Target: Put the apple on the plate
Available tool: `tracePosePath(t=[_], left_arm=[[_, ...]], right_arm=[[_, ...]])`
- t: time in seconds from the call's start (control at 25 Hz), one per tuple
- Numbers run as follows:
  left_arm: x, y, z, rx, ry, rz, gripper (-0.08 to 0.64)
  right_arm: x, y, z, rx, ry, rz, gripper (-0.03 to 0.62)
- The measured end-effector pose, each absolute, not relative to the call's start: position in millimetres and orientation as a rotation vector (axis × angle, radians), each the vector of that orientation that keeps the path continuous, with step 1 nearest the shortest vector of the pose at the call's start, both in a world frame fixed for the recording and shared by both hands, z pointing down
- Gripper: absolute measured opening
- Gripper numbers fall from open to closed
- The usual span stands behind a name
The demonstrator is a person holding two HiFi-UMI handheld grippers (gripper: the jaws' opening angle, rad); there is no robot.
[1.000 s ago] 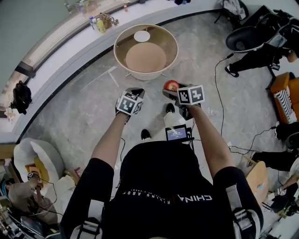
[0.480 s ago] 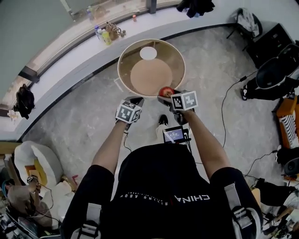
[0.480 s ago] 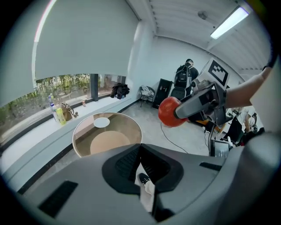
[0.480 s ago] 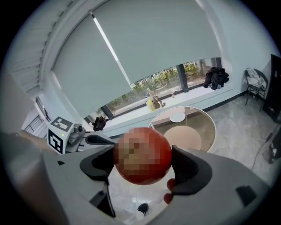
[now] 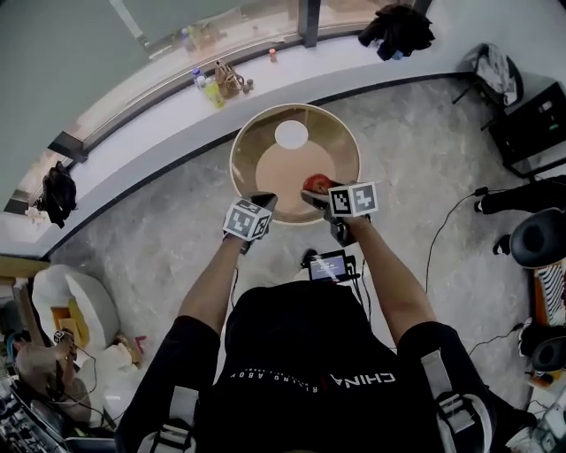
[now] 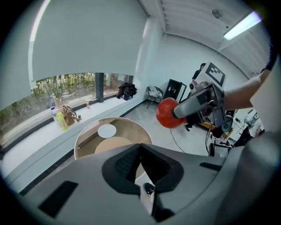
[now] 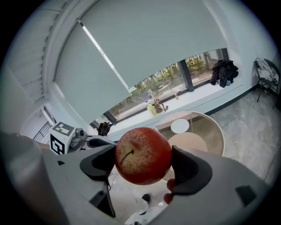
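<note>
A red apple (image 5: 317,183) (image 7: 142,155) is clamped between the jaws of my right gripper (image 5: 311,190) (image 7: 143,159), held in the air over the near edge of a round glass-topped table (image 5: 243,142). A small white plate (image 5: 291,134) (image 7: 179,126) (image 6: 106,130) lies on the far half of that table, well beyond the apple. My left gripper (image 5: 263,202) (image 6: 140,147) hovers at the table's near left rim with its jaws together and nothing in them. From the left gripper view the apple (image 6: 169,113) shows to the right, in the other gripper.
A white window ledge (image 5: 159,115) curves behind the table, with bottles (image 5: 212,88) and dark clothing (image 5: 398,26) on it. Cables and black chairs (image 5: 539,237) are on the stone floor to the right. A pale beanbag (image 5: 75,310) sits at far left.
The person has walked up to the table. The apple in the right gripper went from over the floor to over the table's near edge; the left gripper came along.
</note>
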State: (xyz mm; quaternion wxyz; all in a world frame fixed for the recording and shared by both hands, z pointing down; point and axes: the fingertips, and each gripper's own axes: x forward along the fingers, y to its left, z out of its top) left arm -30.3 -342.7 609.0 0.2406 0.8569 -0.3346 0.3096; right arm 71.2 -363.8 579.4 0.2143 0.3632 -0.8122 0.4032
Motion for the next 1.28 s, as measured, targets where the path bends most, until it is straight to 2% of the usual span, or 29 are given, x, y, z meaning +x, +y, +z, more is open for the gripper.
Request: tracePosePath(t=[0.48, 0.76, 1.28], left_arm=[[-37.4, -414.0, 601.5, 2.391, -0.901, 0.857, 0.017], [-51.4, -422.5, 605.5, 2.388, -0.880, 0.870, 0.017], [-37.8, -428.0, 613.3, 2.397, -0.889, 0.891, 0.017]], right_arm=[[49.4, -419.9, 572.7, 1.094, -2.270, 1.165, 0.388], [30.5, -430.3, 571.6, 1.072, -2.262, 1.129, 0.388], [44.0, -432.5, 580.9, 1.045, -2.241, 1.129, 0.388]])
